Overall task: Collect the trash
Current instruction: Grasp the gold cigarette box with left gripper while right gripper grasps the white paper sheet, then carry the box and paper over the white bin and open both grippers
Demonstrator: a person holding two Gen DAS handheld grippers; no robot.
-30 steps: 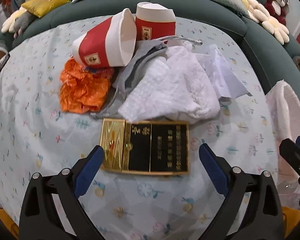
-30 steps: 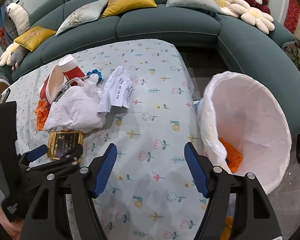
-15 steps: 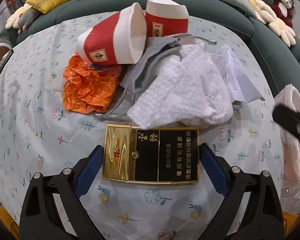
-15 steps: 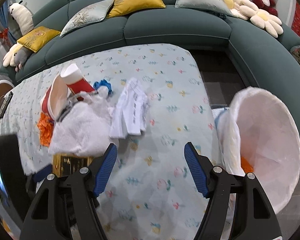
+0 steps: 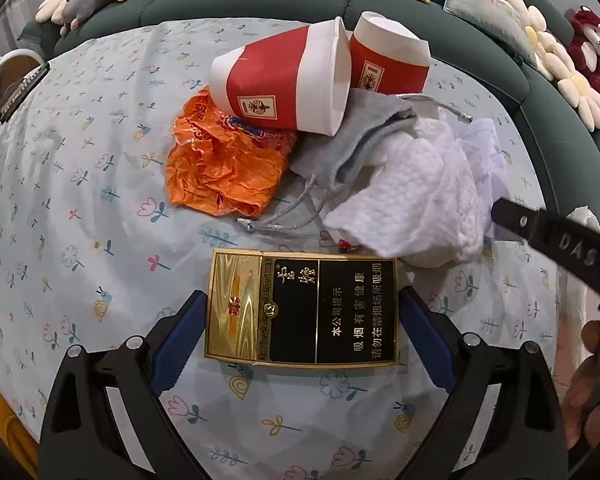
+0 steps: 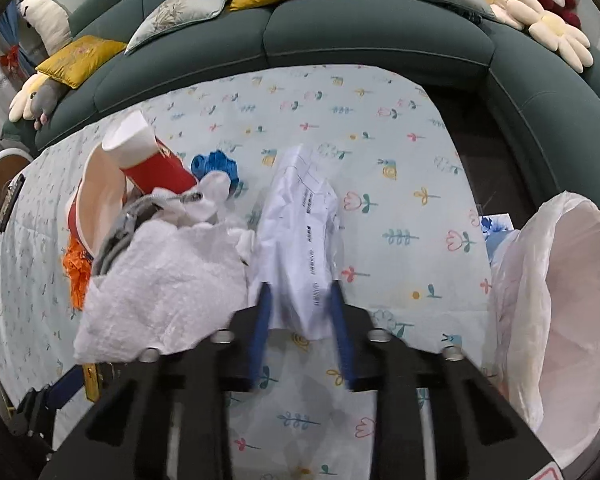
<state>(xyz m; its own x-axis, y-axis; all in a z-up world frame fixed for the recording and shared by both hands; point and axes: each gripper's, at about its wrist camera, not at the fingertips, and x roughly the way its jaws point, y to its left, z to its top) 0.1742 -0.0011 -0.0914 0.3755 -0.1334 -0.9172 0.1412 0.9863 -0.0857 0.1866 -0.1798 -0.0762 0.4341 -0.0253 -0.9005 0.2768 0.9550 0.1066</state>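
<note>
A black and gold cigarette box point(image 5: 302, 308) lies flat on the flowered tablecloth. My left gripper point(image 5: 300, 320) is open, with one blue finger at each side of the box, close to its edges. Behind it lie two red paper cups point(image 5: 284, 80), an orange wrapper point(image 5: 224, 172), a grey pouch point(image 5: 348, 152) and white tissue point(image 5: 416, 196). My right gripper point(image 6: 302, 304) has its blurred fingers closed in on the near end of a crumpled white paper point(image 6: 302, 220). The white-lined trash bin point(image 6: 560, 304) stands at the right.
A green curved sofa point(image 6: 380, 40) with cushions and plush toys wraps around the far side of the table. A blue crumpled scrap point(image 6: 216, 164) lies behind the tissue. The table edge drops to dark floor at the right, beside the bin.
My left gripper moved forward until its fingers flank the cigarette box. My right gripper swung left from near the bin to the white paper and narrowed its fingers around it.
</note>
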